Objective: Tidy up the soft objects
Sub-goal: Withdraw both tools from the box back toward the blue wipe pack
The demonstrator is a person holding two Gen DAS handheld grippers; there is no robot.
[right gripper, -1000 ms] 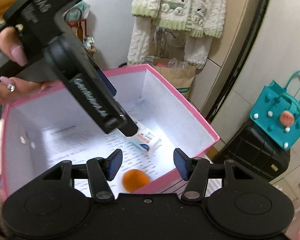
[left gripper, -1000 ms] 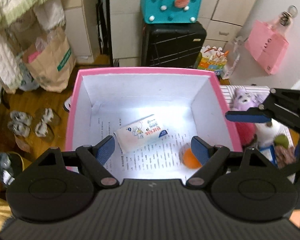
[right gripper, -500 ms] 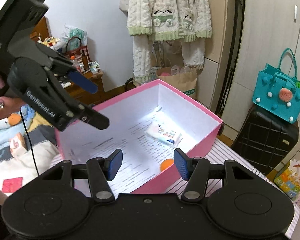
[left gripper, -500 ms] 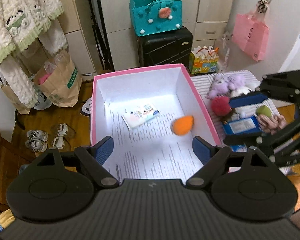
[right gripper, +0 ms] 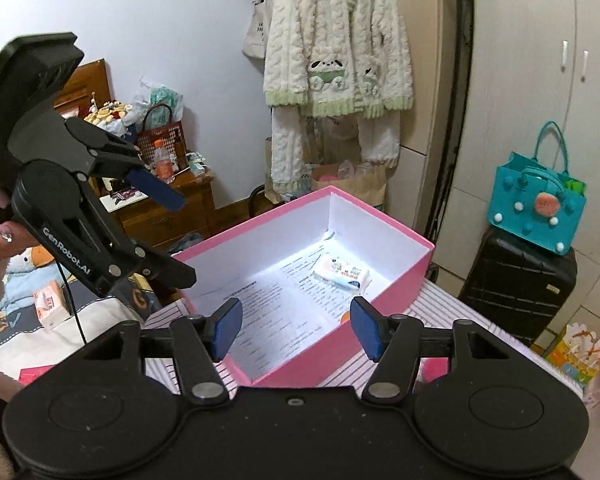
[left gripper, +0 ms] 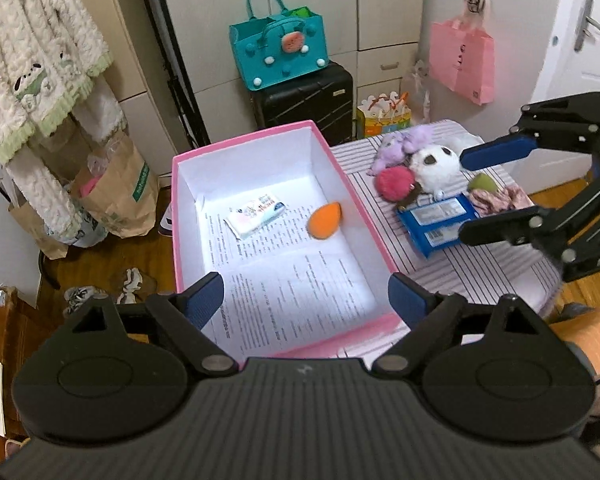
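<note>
Both grippers have pulled back above the pink cardboard box (left gripper: 342,178) on the striped counter (left gripper: 496,272). The orange teardrop sponge (left gripper: 324,221) has settled inside beside the tissue pack (left gripper: 256,213). Left gripper (left gripper: 306,298) and right gripper (right gripper: 296,326) fingers are spread, empty; plush toys (left gripper: 416,160) remain.

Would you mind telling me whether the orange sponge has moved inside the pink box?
Yes: the orange sponge rolled toward the pink box's far end, nearer the tissue pack.

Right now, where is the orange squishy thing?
In the left wrist view, the orange sponge lies inside the pink box, near its right wall, beside the tissue pack.
</note>
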